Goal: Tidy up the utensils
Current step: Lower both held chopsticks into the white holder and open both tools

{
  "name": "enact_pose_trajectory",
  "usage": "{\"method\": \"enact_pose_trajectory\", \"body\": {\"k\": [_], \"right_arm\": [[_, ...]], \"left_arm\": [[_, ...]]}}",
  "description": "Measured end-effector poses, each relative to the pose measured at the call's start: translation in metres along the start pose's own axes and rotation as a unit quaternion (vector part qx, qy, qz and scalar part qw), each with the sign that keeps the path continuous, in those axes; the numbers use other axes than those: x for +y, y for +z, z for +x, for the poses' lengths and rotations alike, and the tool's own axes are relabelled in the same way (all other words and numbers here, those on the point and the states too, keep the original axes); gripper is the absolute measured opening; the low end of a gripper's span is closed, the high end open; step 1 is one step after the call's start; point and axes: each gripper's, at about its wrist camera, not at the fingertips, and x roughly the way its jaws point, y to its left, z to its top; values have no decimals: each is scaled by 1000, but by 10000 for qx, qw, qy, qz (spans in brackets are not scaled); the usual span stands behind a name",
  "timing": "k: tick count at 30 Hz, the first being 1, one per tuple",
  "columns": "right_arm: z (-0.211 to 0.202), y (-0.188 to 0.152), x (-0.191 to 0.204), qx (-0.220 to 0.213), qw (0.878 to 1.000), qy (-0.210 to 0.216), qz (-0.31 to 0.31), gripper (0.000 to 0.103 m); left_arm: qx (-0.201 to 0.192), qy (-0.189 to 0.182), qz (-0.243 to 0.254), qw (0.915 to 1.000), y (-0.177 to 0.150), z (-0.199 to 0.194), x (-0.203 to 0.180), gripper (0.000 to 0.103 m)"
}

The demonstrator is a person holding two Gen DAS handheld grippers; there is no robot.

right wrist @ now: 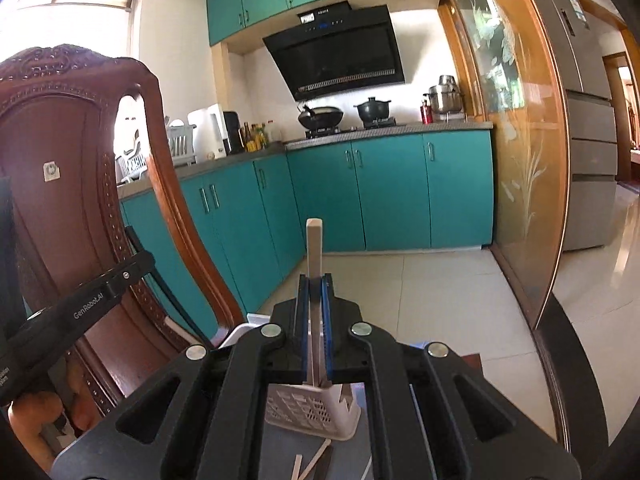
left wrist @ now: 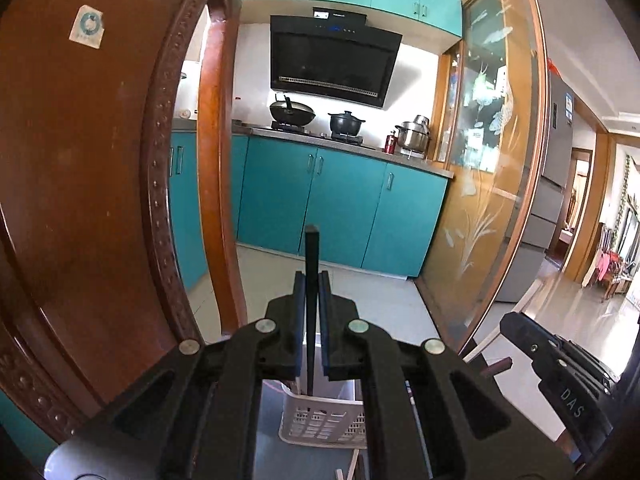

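Standing closest on the left, the carved wooden chair back (left wrist: 80,168) crowded the working space more than anything else, and I judged it the likeliest thing to be knocked. Below both tools sat the white slotted basket (left wrist: 320,420), the holder for the utensils. Each tool was clamped on one stick held upright over it: the left gripper (left wrist: 312,292) pinched a dark chopstick (left wrist: 312,252), whose lower end already reached down into the basket, and the right gripper (right wrist: 316,292) pinched a pale wooden chopstick (right wrist: 314,244). Neither was released yet. A few loose sticks (right wrist: 316,460) lay on the table beside the basket, so sorting seemed partway done.
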Motion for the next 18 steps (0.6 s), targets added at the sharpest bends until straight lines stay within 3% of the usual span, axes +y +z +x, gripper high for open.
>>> {"method": "enact_pose_trajectory", "body": {"k": [7, 13, 16, 18], "right_arm": [[-23, 0, 4, -184, 9997, 76, -127, 10], [-58, -10, 20, -269, 9961, 660, -526, 10], [-59, -37, 26, 42, 9919, 999, -790, 10], [-40, -68, 25, 651, 9884, 1040, -899, 11]], "left_arm": [[-109, -81, 55, 9999, 0, -11, -2, 7], [-544, -81, 53, 9985, -10, -44, 6, 14], [-760, 29, 0, 9971, -25, -58, 9, 14], [-780, 136, 18, 9969, -37, -62, 12, 19]]}}
